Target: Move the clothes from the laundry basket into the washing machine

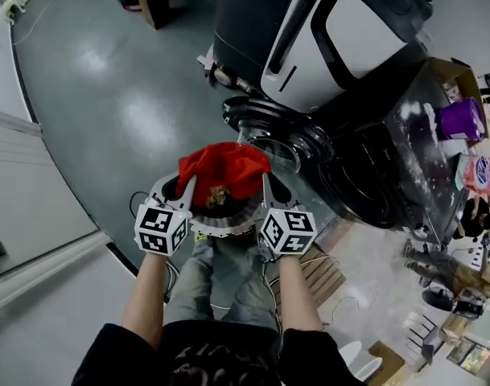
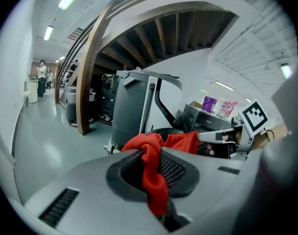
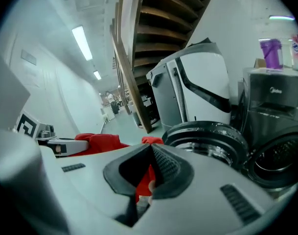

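Item: red garment (image 1: 224,170), judged soft, light, limp. I hold it between left claw (image 2: 152,161) and right claw (image 3: 149,173), each pinched on an edge; bunched folds should hold best.

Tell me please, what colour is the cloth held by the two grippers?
The cloth is red. It shows best in the head view.

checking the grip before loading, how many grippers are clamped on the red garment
2. The left gripper pinches the red garment at its left side; the right gripper pinches its right side. Both are shut on it.
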### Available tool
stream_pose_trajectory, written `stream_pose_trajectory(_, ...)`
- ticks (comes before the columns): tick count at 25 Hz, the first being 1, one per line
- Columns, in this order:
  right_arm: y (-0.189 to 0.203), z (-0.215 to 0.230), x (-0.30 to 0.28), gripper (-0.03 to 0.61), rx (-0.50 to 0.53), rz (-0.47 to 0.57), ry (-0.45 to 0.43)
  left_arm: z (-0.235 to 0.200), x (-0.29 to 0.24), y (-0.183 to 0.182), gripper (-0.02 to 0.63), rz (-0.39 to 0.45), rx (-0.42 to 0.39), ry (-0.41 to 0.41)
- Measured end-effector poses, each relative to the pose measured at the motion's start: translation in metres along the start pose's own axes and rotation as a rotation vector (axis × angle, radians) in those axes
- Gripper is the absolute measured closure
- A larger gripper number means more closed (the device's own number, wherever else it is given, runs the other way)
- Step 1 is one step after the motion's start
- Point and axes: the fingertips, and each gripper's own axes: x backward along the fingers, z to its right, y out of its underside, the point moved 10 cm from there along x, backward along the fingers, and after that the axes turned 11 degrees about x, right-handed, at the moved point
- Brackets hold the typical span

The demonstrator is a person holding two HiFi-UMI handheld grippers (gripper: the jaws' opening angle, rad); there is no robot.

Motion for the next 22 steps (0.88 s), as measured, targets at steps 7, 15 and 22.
stream_pose_trajectory(7,-0.046,-0.004,0.054,0.569,-0.021,0.122,0.082,0.035,0.023,-0.055,0.571,0.052,-0.083,0.087)
stream_pose_trajectory(15,-0.09,0.024,0.125,0.569,-0.023,0.246,0.14,0.109,0.032,-0.096,0.571,0.11,-0.164,0.165)
stream_pose_trajectory(22,-0.105,0.077,0.212,0.569,-0.052,0.352,0.228,0.212,0.024,-0.117,0.571,0.145,-0.266,0.274)
